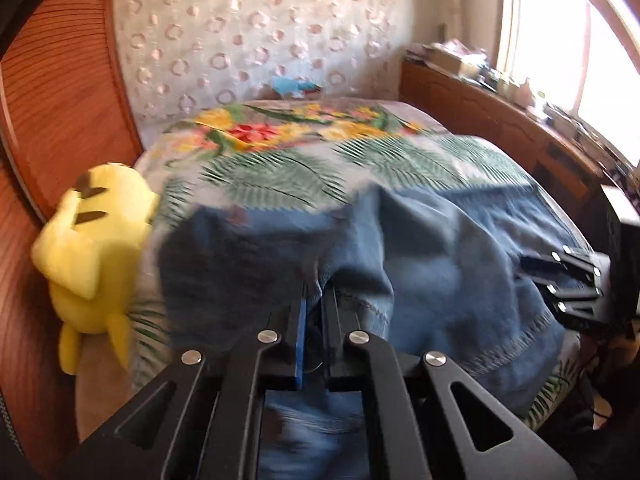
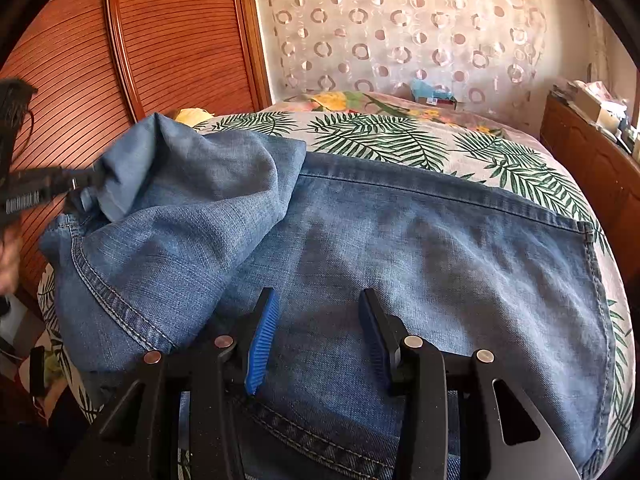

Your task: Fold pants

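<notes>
Blue denim pants (image 2: 400, 248) lie across a bed with a palm-leaf cover. My left gripper (image 1: 316, 292) is shut on a fold of the pants (image 1: 360, 248) and holds that part lifted; the view is blurred. In the right wrist view the left gripper (image 2: 82, 182) shows at the far left, pinching a raised bunch of denim. My right gripper (image 2: 316, 316) is open, low over the flat part of the pants, with denim between its blue pads. It shows at the right edge of the left wrist view (image 1: 560, 284).
A yellow plush toy (image 1: 92, 248) lies at the bed's left edge by a wooden wardrobe (image 2: 120, 40). The bed cover (image 2: 400, 132) runs to a curtained wall. A cluttered wooden cabinet (image 1: 500, 120) stands right, under a window.
</notes>
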The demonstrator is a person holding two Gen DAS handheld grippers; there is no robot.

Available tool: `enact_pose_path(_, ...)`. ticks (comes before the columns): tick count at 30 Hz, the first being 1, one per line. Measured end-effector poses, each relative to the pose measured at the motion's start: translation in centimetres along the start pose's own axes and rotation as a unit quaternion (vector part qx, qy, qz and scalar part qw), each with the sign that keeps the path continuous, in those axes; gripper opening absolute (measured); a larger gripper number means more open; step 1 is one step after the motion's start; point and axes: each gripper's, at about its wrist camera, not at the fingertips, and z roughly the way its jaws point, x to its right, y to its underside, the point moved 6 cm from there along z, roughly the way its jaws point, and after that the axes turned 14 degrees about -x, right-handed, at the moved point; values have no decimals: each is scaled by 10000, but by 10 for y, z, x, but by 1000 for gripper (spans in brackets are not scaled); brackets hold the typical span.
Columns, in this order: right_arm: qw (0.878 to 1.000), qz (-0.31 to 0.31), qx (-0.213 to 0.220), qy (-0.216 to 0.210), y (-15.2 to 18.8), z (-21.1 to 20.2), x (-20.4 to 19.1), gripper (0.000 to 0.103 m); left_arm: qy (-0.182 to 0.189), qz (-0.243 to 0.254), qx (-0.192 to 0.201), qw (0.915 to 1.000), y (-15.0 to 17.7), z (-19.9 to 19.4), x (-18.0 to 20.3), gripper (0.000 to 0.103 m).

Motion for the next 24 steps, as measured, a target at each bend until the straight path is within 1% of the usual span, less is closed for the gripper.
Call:
enact_pose_path(5, 10000, -1, 9, 3, 1, 0, 1, 43, -244, -128, 29, 9996, -22, -4, -43, 7)
enact_pose_path(7, 10000, 3, 12, 2, 1, -1, 1, 43, -338, -138, 13, 9993, -27, -3, -53, 7)
enact_pose_path(10, 10000, -2, 10, 6, 1, 0, 1, 43, -322, -184, -57, 9993, -34, 6, -60, 7)
enact_pose_path(13, 10000, -2, 8, 10, 1, 0, 1, 43, -327, -297, -223, 9988, -30, 14, -66, 10)
enact_pose_path(14, 10000, -2, 11, 10, 1, -1, 1, 43, -316, -322, -243, 9987, -26, 15, -67, 13)
enact_pose_path(16, 10000, -8, 12, 12, 1, 0, 1, 43, -332, -316, -226, 9987, -18, 13, -67, 21)
enact_pose_path(18, 10000, -9, 7, 12, 1, 0, 1, 43, -397, -287, -204, 9986, -9, 9, -67, 40)
enact_pose_path(19, 10000, -9, 7, 11, 1, 0, 1, 43, -391, -281, -179, 9987, -3, 6, -65, 46)
enact_pose_path(20, 10000, -8, 5, 9, 1, 0, 1, 43, -361, -257, -158, 9989, 3, 3, -63, 49)
enact_pose_path(24, 10000, -8, 5, 12, 1, 0, 1, 43, -314, -215, -7, 9993, 22, -11, -52, 49)
